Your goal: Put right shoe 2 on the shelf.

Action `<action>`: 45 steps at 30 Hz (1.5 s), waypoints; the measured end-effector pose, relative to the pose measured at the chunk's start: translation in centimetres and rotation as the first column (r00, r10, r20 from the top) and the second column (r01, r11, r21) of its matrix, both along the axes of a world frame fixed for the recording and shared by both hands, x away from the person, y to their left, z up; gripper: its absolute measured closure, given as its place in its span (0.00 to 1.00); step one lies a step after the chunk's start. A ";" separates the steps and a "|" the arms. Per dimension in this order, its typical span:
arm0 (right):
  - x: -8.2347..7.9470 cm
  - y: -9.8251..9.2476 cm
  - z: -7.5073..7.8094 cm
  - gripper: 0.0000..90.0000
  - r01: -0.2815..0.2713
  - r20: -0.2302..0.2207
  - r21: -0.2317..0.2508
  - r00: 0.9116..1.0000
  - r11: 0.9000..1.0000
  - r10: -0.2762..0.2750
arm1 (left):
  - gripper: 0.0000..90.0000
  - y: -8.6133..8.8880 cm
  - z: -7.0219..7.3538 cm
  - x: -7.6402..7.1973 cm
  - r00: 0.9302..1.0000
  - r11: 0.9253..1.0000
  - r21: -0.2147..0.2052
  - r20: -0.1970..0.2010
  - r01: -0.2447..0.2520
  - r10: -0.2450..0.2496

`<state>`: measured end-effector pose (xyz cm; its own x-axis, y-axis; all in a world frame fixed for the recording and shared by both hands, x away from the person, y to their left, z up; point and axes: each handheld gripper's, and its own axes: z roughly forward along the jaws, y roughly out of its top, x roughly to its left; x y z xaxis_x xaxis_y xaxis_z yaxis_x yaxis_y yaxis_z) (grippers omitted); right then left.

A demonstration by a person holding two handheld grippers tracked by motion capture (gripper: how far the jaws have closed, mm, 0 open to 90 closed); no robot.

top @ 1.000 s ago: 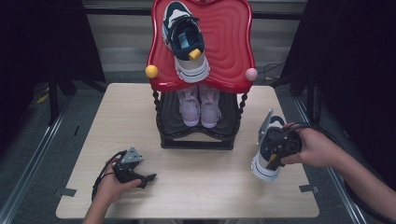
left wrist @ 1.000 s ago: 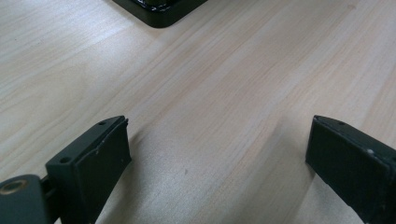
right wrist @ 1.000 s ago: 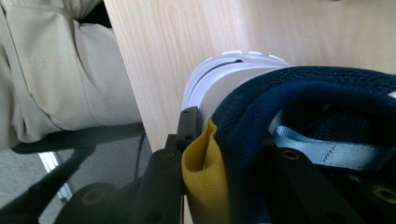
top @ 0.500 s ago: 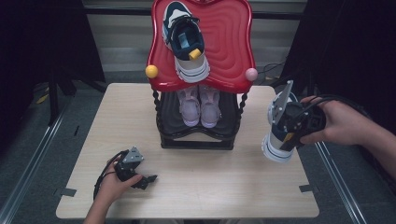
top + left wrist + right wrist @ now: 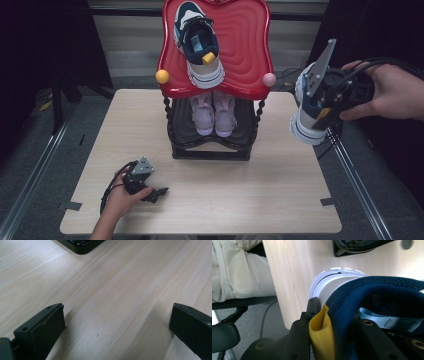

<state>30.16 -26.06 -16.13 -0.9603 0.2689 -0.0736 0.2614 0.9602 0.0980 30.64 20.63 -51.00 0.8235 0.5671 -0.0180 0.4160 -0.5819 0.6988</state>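
Clamping the navy mesh heel of a white-soled shoe (image 5: 311, 112), the right gripper (image 5: 330, 97) hangs beside the glossy red wavy-edged rack (image 5: 245, 55), while the left gripper (image 5: 117, 322) rests wide open on pale woodgrain table (image 5: 225, 200).

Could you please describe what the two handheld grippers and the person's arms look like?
Both are black. The left gripper has blocky black jaws, a grey three-cornered plate on top and a black cable looping off. The right gripper also has a grey three-cornered plate and several black cables trailing back past the hand. Both forearms are bare, no sleeves showing.
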 end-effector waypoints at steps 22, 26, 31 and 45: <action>3.7 3.6 7.6 0.80 -0.048 0.132 -0.040 0.990 0.998 0.053 | 0.00 0.0 0.0 0.0 1.000 1.000 0.000 0.000 0.000 0.000; 4.5 4.7 8.7 0.80 -0.059 0.166 -0.043 0.984 0.997 0.066 | 0.00 0.0 0.0 0.0 1.000 1.000 0.000 -0.001 0.000 0.000; 5.6 6.3 9.2 0.80 -0.077 0.200 -0.058 0.976 0.995 0.087 | 0.00 0.0 0.0 0.0 1.000 1.000 -0.001 -0.001 -0.001 0.001; 7.3 11.3 8.5 0.80 -0.162 0.238 -0.090 0.955 0.983 0.179 | 0.00 0.0 0.0 0.0 1.000 1.000 0.000 0.000 0.000 0.000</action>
